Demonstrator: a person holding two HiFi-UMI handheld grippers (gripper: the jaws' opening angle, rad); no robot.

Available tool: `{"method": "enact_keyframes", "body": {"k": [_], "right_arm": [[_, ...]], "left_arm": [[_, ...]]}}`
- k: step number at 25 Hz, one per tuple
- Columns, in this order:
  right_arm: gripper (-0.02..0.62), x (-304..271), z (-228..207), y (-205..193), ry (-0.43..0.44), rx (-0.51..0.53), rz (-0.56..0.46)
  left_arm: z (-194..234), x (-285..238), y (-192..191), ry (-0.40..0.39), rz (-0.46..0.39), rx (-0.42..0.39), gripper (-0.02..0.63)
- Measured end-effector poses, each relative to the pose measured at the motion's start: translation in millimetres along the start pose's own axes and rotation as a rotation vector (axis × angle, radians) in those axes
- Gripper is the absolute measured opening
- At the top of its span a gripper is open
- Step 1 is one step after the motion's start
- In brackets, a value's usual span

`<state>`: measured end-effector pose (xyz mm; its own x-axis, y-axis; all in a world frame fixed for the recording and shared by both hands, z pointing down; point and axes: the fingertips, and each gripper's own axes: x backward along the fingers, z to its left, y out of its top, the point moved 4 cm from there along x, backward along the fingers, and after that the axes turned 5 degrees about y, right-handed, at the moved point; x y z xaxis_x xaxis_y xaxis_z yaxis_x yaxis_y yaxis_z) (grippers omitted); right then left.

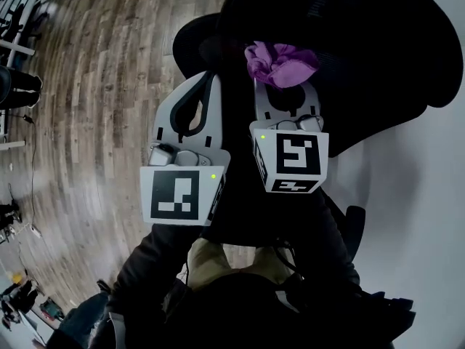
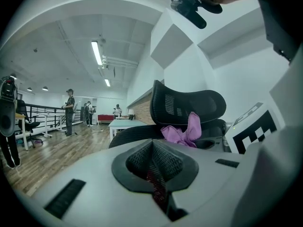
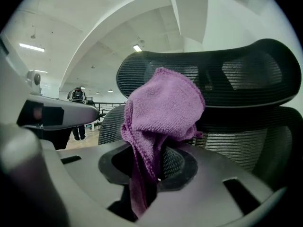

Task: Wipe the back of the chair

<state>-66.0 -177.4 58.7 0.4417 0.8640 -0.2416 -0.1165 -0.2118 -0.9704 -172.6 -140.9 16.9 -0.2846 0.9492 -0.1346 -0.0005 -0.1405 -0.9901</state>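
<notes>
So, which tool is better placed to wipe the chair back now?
Right, probably: the right tool grips the purple cloth and faces the chair back; the left tool is shut, empty.

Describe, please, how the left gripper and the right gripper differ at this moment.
The right gripper is shut on a purple cloth; the left gripper is shut with nothing between its jaws. The right gripper faces the chair back from close up; the left gripper seems to sit farther from it. Both are white and point toward the chair back.
</notes>
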Motion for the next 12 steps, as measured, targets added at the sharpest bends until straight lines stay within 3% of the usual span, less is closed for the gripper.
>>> {"method": "enact_keyframes", "body": {"k": [6,12], "right_arm": [[0.091,10,-15,-4,-0.009,-0.016,-0.006],[0.091,19,-32,3,-0.019,-0.035,-0.006]], "left_arm": [[-17,-8,-4,-0.031,-0.003,-0.058,0.009],[-33,-15,1,-0.051,0.013,-0.065,0.009]]}}
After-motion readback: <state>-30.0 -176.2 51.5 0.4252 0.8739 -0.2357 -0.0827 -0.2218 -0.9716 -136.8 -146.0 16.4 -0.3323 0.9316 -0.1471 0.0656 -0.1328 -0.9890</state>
